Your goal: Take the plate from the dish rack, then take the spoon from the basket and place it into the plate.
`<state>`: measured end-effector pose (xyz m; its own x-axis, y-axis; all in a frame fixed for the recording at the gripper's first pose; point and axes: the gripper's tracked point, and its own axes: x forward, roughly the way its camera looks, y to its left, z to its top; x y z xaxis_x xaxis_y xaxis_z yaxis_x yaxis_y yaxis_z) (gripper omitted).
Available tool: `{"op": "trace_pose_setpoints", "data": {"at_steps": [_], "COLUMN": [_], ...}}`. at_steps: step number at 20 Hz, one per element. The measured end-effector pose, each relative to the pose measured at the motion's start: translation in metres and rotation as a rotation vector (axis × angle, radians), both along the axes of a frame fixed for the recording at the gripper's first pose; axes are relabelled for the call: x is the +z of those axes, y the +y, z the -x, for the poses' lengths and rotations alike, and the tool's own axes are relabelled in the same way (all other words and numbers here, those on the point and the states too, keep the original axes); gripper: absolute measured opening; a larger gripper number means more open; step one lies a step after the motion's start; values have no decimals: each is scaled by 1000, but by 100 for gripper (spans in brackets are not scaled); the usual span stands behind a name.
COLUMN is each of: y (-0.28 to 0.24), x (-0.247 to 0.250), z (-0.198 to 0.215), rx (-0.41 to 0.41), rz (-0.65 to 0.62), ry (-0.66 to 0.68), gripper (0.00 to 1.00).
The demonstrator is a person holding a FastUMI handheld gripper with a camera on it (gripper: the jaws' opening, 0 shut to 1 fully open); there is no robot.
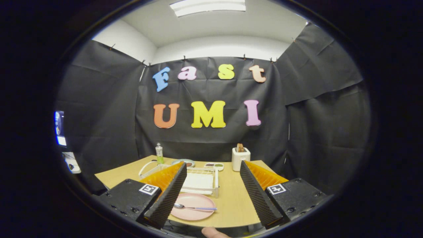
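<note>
A pink plate [195, 202] lies flat on the wooden table [231, 198], near the table's front edge and close to the left finger. A spoon [195, 208] with a blue-and-white patterned handle rests across the plate, bowl toward the left finger. My gripper [211, 211] is open, raised above the table, its fingers spread wide with nothing between them. Just beyond the plate stands a white dish rack [201, 181]. A white wire basket [150, 169] sits left of the rack, partly hidden by the left finger.
At the table's far edge stand a clear bottle with green liquid [159, 153], a small dish [183, 162], a little tray with divided compartments [214, 165] and a white toaster [240, 157] holding bread. A fingertip [213, 232] shows below the table's front edge.
</note>
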<state>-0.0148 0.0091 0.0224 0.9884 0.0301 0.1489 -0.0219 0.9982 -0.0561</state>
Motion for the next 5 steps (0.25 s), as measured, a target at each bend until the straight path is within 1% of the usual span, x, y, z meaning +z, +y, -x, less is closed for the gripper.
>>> {"op": "trace_pose_setpoints", "data": {"at_steps": [5], "y": [-1], "x": [-2], "z": [-2], "rx": [3], "rz": [-2], "ry": [3], "gripper": [100]}}
